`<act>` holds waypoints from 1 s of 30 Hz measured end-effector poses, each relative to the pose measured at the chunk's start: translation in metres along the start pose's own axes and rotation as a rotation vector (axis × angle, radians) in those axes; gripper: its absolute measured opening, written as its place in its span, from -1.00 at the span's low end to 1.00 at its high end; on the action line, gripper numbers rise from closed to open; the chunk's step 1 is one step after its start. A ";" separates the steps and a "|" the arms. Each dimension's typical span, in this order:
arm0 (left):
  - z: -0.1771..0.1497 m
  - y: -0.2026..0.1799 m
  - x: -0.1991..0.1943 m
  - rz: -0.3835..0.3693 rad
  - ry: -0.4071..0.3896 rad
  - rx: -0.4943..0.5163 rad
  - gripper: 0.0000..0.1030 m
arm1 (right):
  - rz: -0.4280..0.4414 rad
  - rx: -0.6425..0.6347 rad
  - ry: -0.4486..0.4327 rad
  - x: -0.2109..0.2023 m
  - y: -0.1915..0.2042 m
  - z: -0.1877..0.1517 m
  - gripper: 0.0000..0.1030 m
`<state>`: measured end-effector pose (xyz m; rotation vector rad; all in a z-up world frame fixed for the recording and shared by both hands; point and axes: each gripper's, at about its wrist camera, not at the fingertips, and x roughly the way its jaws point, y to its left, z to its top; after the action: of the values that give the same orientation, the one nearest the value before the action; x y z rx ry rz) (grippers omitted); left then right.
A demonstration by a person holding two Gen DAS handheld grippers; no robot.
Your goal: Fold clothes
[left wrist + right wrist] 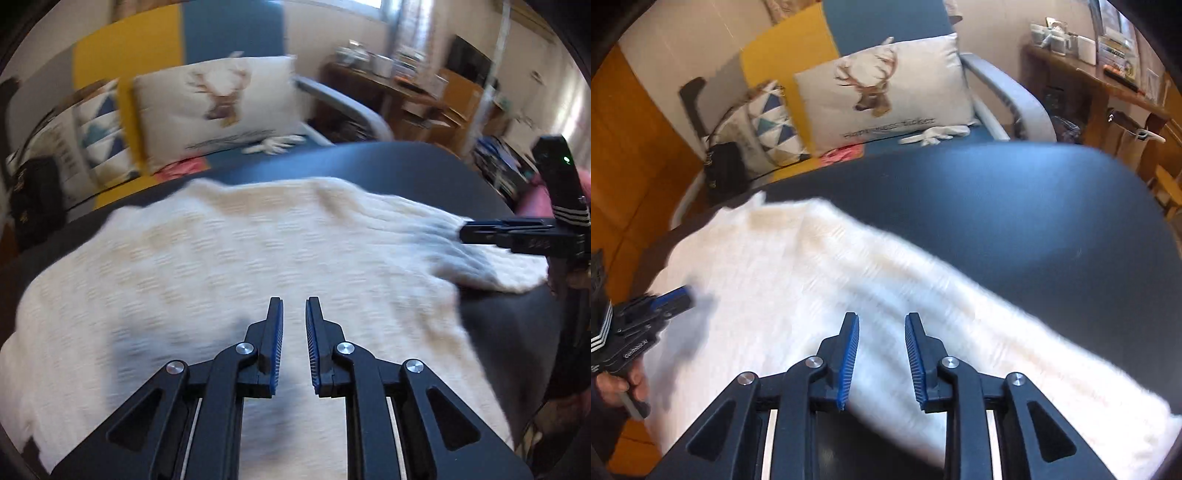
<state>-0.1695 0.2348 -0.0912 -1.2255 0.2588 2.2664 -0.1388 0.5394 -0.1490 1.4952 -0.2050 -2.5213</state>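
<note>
A dark desk point(1015, 206) with a smooth top and a rounded far edge carries the work. Directly on it lies one cream-white knitted garment point(229, 266), spread flat with a ribbed weave showing through the blur. In the left wrist view the garment covers most of the near part of the desk point(388, 162), and a narrower ribbed part point(491, 258) runs out to the right, ending on bare desk surface. In the right wrist view the garment point(798, 273) stretches from the left down to the lower right, with the desk's far right part bare and faintly reflecting light.
</note>
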 end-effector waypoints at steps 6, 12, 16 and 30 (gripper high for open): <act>-0.009 -0.069 0.040 -0.017 0.095 0.188 -0.74 | -0.239 -0.193 0.081 0.021 0.013 -0.017 -0.51; -0.004 -0.074 0.049 -0.056 0.123 0.206 -0.74 | -0.228 -0.094 0.069 0.004 -0.014 -0.007 -0.51; 0.025 -0.037 0.044 -0.156 0.108 0.029 -0.74 | -0.127 -0.039 -0.007 -0.024 -0.009 -0.005 -0.46; 0.108 0.000 0.133 0.022 0.141 0.005 -0.74 | -0.141 -0.143 0.015 0.051 0.006 0.033 -0.48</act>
<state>-0.3041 0.3287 -0.1388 -1.3885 0.3315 2.1989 -0.1907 0.5217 -0.1754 1.5209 0.0844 -2.5684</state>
